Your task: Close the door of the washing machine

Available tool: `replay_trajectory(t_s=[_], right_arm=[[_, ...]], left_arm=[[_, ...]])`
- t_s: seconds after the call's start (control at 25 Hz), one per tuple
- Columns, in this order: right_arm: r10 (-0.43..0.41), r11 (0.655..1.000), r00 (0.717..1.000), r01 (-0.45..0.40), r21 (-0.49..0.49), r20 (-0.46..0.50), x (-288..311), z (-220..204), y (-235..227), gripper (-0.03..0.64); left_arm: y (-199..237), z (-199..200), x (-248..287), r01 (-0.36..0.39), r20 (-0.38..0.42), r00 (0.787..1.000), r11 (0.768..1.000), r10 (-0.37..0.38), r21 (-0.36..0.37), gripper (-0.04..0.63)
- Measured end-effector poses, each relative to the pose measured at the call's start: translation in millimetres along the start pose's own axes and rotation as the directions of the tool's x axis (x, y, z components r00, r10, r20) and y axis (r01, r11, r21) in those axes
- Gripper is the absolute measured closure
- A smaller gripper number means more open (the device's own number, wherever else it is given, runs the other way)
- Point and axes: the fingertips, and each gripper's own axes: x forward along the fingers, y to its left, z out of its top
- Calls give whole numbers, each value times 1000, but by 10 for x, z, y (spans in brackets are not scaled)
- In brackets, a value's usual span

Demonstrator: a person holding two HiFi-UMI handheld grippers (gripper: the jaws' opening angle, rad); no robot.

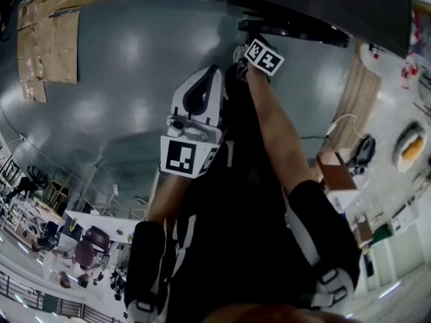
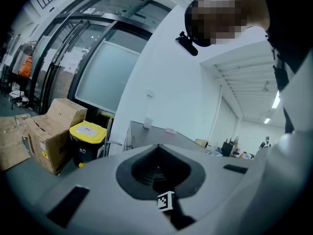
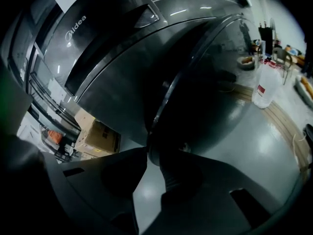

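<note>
The door (image 3: 215, 106) of a dark grey washing machine (image 3: 98, 48) is pictured part-way through being closed. It is seen swung out from the machine's front, its bright rim curving down to the right gripper (image 3: 154, 155), so the job is judged begun but not finished. The rim's lower edge is taken between that gripper's jaws, which are set fairly wide and appear to be clamped on it, with a wedge of glossy floor (image 3: 274, 146) shown below. What is left, on this reading, is for the door to be swung the rest of the way and pressed home until it is latched; no latch can be made out. The left gripper (image 2: 157, 147) is held well away from the machine, its jaws brought together on nothing, and a cardboard box (image 2: 49, 131) and a yellow-lidded bin (image 2: 88, 131) are caught in its view. The brand name "Midea" is read in pale letters on the machine's upper panel (image 3: 76, 26). Print along the control strip is too small to be read, as are the red label on a clear bottle (image 3: 263, 87) set beyond the door and the labels on bin and box.
</note>
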Motion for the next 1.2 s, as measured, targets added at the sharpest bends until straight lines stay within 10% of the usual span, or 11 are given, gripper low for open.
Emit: replay_trajectory(t_s=[0.8, 1.2], right_arm=[[59, 992, 998, -61, -109, -20, 108, 210, 73, 538], [95, 966, 993, -76, -246, 69, -1094, 261, 308, 540]], left_arm=[[40, 81, -121, -31, 27, 999, 999, 31, 6, 591], [-168, 345, -976, 54, 93, 994, 996, -61, 76, 590]])
